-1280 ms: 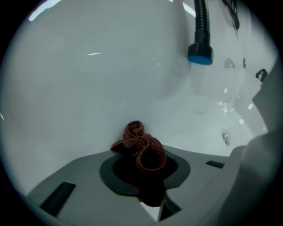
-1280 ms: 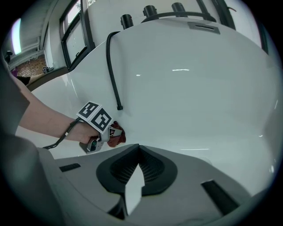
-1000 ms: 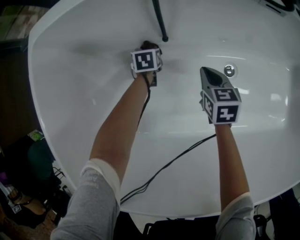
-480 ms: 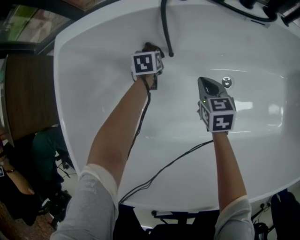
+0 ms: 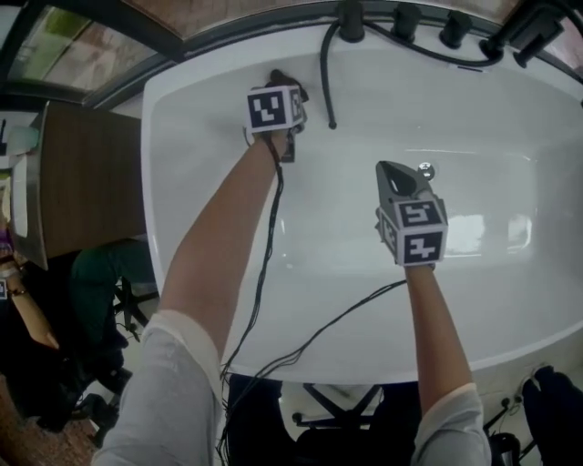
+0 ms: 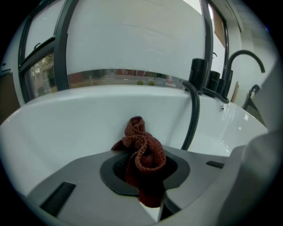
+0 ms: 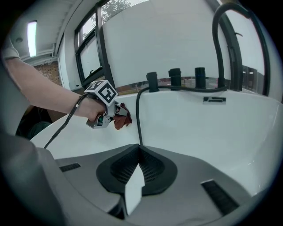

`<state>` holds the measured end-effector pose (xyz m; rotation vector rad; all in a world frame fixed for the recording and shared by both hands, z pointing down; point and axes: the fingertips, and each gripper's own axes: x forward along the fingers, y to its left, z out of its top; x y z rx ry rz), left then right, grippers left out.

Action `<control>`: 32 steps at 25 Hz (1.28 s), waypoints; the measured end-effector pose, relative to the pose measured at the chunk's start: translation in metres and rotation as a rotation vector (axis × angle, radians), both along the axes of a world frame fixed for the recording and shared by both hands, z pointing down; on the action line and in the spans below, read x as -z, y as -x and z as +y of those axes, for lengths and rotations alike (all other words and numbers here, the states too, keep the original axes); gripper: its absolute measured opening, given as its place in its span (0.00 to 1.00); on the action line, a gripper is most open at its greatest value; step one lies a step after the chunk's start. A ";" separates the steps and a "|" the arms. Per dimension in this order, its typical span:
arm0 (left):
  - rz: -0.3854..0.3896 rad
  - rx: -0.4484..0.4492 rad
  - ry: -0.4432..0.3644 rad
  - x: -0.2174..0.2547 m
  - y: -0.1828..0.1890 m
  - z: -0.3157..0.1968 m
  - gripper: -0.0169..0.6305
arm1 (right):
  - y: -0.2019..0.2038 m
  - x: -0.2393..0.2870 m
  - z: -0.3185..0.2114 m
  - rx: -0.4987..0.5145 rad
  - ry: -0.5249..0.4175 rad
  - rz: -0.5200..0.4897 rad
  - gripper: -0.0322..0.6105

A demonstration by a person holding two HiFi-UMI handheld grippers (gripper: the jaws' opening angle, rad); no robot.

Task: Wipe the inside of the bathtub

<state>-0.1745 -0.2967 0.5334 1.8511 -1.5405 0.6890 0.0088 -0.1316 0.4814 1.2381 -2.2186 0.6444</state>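
The white bathtub (image 5: 209, 182) fills the head view. My left gripper (image 5: 284, 86) is pressed to the tub's far inner wall, just left of a black shower hose (image 5: 323, 73). It is shut on a crumpled red-brown cloth (image 6: 142, 152), which bunches out past the jaws against the wall. From the right gripper view the cloth (image 7: 122, 118) shows at the left gripper (image 7: 116, 118). My right gripper (image 5: 393, 171) hovers over the tub floor beside the drain (image 5: 425, 169); its jaws are shut and hold nothing (image 7: 139, 154).
Black tap fittings (image 5: 401, 23) line the far rim, and the hose (image 6: 193, 112) hangs down from them into the tub. Thin black cables (image 5: 310, 337) trail from both grippers over the near rim. A wooden surface (image 5: 86, 173) stands left of the tub.
The left gripper with the cloth has slid up the far wall toward the rim, beside the hose. The right gripper stays near the drain. The head view has swung toward the taps.
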 end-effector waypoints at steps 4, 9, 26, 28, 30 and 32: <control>-0.005 0.012 -0.033 0.036 0.010 -0.007 0.16 | 0.001 0.035 -0.002 0.002 -0.031 0.002 0.06; -0.070 0.031 -0.086 0.074 0.030 -0.004 0.16 | -0.006 0.065 0.005 -0.010 -0.040 0.003 0.06; -0.083 -0.096 -0.317 0.346 -0.032 0.231 0.16 | -0.050 0.293 0.115 0.064 -0.065 -0.092 0.06; -0.094 -0.086 -0.336 0.381 -0.034 0.256 0.16 | -0.060 0.327 0.123 0.070 -0.074 -0.099 0.06; -0.097 -0.071 -0.351 0.412 -0.035 0.278 0.16 | -0.067 0.361 0.129 0.083 -0.090 -0.098 0.06; -0.096 -0.057 -0.362 0.438 -0.037 0.304 0.16 | -0.076 0.389 0.137 0.094 -0.115 -0.102 0.06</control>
